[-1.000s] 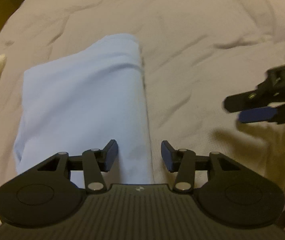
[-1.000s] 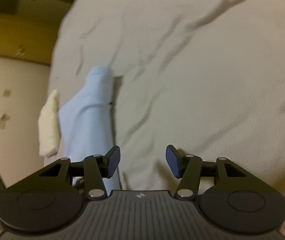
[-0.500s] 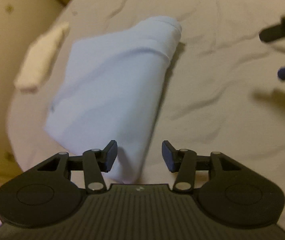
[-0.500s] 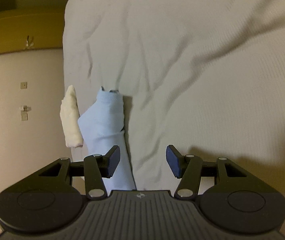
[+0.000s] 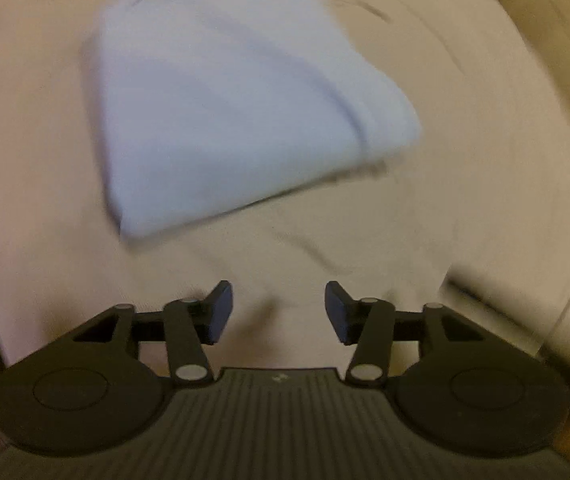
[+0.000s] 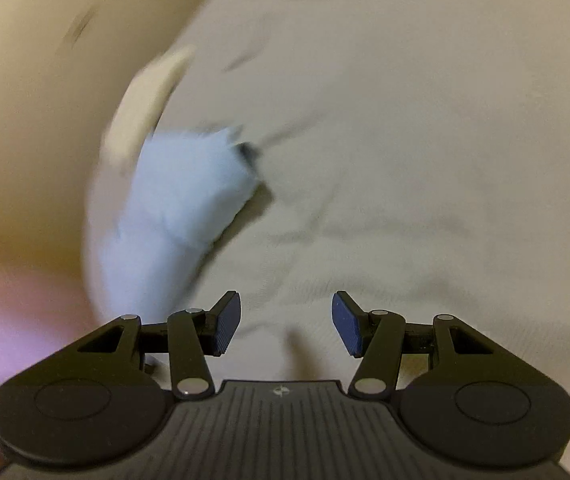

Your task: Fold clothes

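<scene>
A folded light blue garment (image 5: 237, 104) lies flat on the pale bed sheet (image 5: 445, 184), ahead of my left gripper (image 5: 278, 312), which is open and empty with a gap of sheet between it and the fabric. In the right wrist view the same blue garment (image 6: 181, 208) lies ahead and to the left of my right gripper (image 6: 286, 322), which is open and empty over bare sheet (image 6: 405, 160). Both views are blurred by motion.
A folded cream cloth (image 6: 145, 104) lies just beyond the blue garment at the sheet's left edge. The sheet is wrinkled. A tan wall or floor (image 6: 25, 80) lies past the bed's left edge.
Both grippers have swung round and pulled back from the blue garment. In the left view it went from under the fingers to well ahead. The right gripper has left the left view.
</scene>
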Action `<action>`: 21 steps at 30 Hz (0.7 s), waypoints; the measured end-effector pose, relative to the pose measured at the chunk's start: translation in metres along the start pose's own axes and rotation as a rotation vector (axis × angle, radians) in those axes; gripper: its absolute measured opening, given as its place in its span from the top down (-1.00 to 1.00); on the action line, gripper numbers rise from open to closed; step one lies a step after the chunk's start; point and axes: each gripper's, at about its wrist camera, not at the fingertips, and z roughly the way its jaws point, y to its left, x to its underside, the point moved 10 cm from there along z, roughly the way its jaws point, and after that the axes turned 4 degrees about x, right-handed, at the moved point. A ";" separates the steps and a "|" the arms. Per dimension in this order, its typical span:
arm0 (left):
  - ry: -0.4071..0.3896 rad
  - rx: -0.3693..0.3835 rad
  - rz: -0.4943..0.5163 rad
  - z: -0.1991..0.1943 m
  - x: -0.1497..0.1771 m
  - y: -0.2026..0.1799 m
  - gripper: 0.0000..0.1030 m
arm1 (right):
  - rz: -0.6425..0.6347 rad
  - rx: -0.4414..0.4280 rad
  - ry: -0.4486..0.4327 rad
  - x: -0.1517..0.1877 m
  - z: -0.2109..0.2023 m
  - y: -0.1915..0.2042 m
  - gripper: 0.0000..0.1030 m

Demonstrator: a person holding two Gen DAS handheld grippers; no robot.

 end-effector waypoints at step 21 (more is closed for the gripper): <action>-0.258 0.068 -0.505 0.035 -0.031 0.061 -0.29 | -1.760 0.376 -0.448 0.022 0.107 0.070 0.25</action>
